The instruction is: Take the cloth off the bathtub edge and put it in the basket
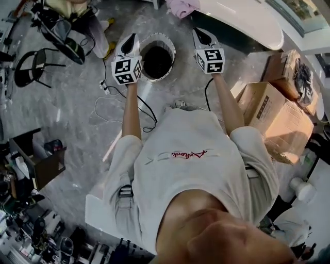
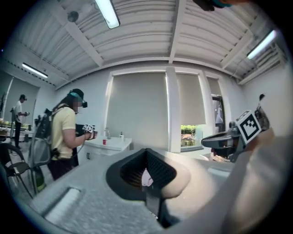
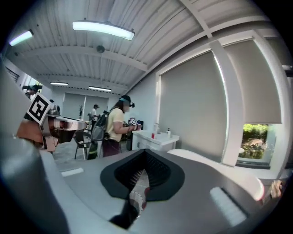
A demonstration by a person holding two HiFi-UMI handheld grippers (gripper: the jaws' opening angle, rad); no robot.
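In the head view a pink cloth (image 1: 183, 7) hangs over the rim of the white bathtub (image 1: 247, 23) at the top. A round white basket (image 1: 157, 56) with a dark inside stands on the grey floor just below it. My left gripper (image 1: 132, 38) is at the basket's left rim and my right gripper (image 1: 200, 33) is just right of it, near the tub. Both point forward, level, shut with nothing held. In the left gripper view the jaws (image 2: 147, 176) are together; the right gripper (image 2: 229, 139) shows beside them. The right gripper view shows its own jaws (image 3: 145, 176) together.
Cardboard boxes (image 1: 281, 116) stand at the right, a black chair (image 1: 33, 64) and bags at the left. A white cable with a power strip (image 1: 105, 87) lies on the floor left of the basket. A person in a yellow shirt (image 2: 64, 132) stands by a washbasin (image 2: 112, 144).
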